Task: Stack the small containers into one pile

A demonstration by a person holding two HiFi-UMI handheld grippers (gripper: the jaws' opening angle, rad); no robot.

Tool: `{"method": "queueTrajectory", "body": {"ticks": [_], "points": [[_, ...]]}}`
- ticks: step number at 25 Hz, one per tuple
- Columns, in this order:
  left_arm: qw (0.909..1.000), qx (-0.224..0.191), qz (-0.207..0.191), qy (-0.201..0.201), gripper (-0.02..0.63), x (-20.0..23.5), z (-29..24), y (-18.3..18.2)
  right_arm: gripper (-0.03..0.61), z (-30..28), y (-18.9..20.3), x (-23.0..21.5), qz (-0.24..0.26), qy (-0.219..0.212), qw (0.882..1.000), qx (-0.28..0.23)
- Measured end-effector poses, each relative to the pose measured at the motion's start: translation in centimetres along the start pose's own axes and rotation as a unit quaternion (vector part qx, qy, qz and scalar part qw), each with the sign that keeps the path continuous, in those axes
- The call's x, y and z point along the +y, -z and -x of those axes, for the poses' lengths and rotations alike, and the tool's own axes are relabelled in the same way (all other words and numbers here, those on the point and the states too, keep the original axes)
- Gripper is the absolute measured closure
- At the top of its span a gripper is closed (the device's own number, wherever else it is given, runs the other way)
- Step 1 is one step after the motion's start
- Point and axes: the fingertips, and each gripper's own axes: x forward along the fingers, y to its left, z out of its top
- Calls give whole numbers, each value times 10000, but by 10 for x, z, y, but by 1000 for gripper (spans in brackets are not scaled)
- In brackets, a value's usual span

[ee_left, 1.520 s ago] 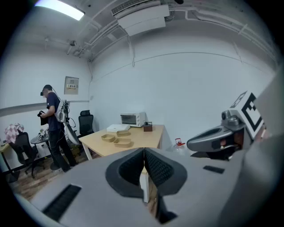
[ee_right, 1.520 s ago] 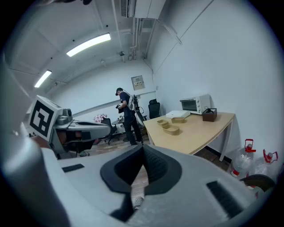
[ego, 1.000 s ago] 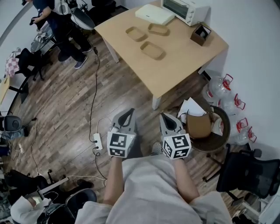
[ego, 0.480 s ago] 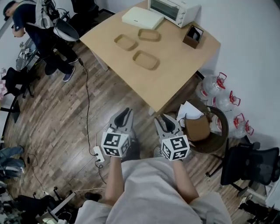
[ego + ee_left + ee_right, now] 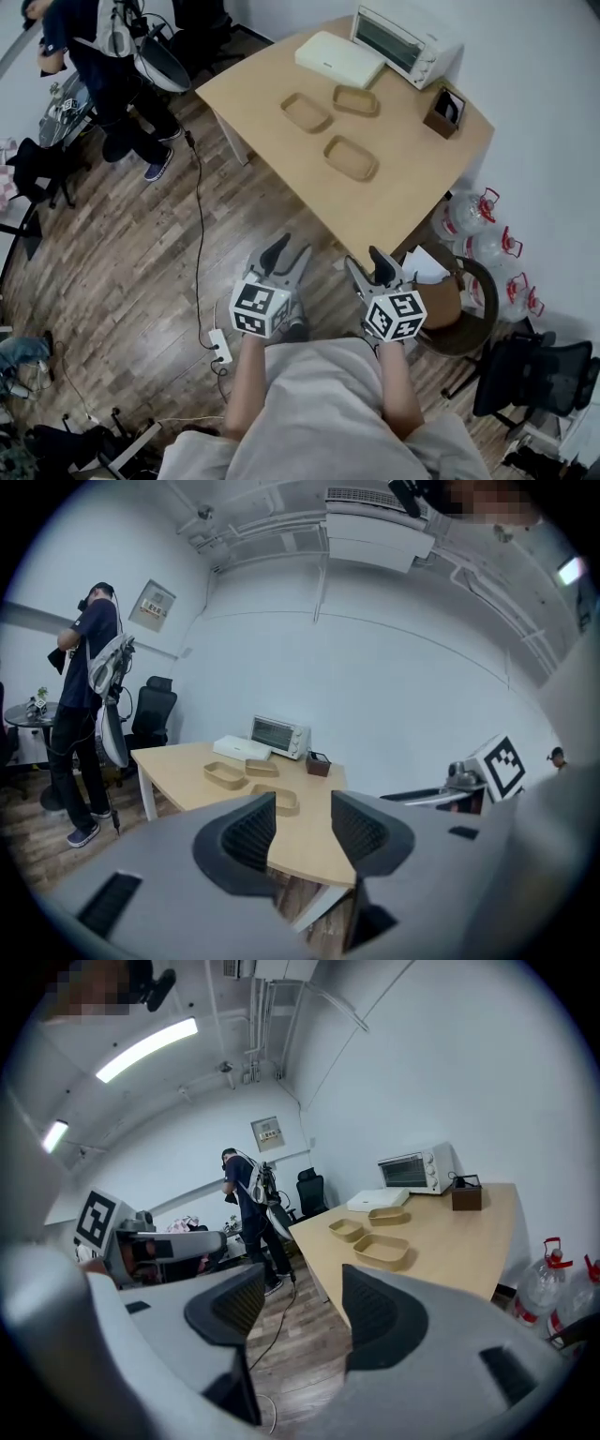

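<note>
Three shallow tan containers lie apart on the wooden table [image 5: 412, 202]: one at the left [image 5: 307, 112], one at the back [image 5: 355, 100], one nearer me [image 5: 350, 157]. All three also show in the left gripper view, with the nearest container [image 5: 281, 801] just past the jaws, and in the right gripper view as a group led by the nearest container [image 5: 381, 1251]. My left gripper [image 5: 289, 255] and right gripper [image 5: 367, 264] hang over the wooden floor, short of the table. Both sets of jaws are opening, with nothing between them in either the left gripper [image 5: 303, 829] or the right gripper [image 5: 302, 1312].
A toaster oven [image 5: 405, 42], a flat white box [image 5: 339, 54] and a small brown box [image 5: 447, 111] stand at the table's back. A person [image 5: 103, 56] stands at the far left. A cable and power strip [image 5: 221, 347] lie on the floor. Water jugs [image 5: 478, 211] and a black chair [image 5: 534, 375] are at the right.
Both grippers' jaws have gone from shut to spread apart. The grippers stay low before my body while the head view has shifted a little.
</note>
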Motion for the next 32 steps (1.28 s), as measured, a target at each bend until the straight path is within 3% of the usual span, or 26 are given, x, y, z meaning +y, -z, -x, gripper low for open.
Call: {"method": "queueTrajectory", "body": {"ticks": [7,15,24,32], "points": [[9997,-210,26,-157,428,62,21,-16,288,-45,-11,22,-35,27,10000,-16],[9998,-178,-54,-39,428,93,-2,-24,255,-78,-21,-3,-181,296,9994,-38],[9997,31,-213,-99,430,164,-61,-55,255,-165,-53,-27,-364,249,9990,-94],[9990,341,-304,-8,430,205,-138,-83,255,-221,-82,-90,-614,541,9966,20]]}}
